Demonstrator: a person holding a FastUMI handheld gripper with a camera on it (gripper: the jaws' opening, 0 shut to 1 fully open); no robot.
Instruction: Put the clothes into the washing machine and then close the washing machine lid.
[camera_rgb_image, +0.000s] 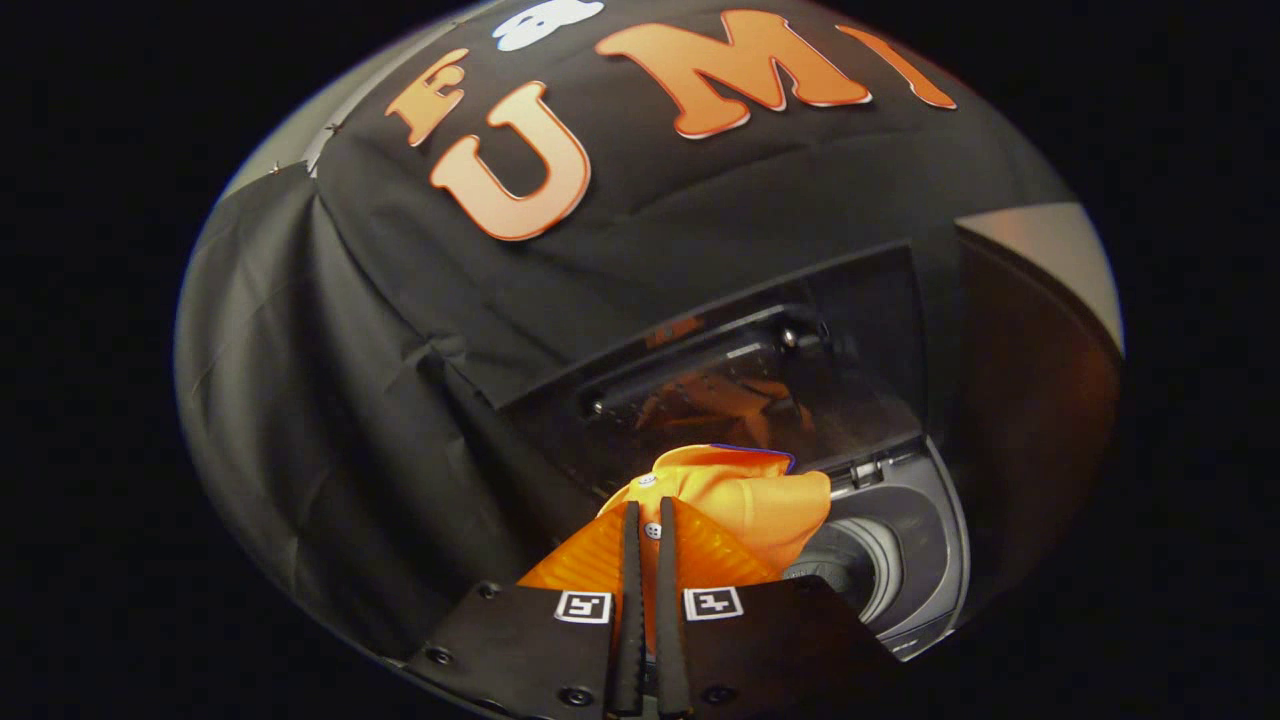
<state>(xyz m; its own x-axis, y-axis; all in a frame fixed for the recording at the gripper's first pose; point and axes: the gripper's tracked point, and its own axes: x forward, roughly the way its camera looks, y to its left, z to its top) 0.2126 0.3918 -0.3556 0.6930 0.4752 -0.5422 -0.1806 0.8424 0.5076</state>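
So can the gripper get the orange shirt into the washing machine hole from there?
Probably yes. The gripper has its fingers shut on the orange shirt, which hangs just above the washing machine. The lid stands open and nothing blocks the drum opening.

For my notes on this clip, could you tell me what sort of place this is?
Probably a staged laundry booth: a top-loading washing machine with its lid raised, black cloth wall behind, and the gripper shut on an orange garment over the drum.
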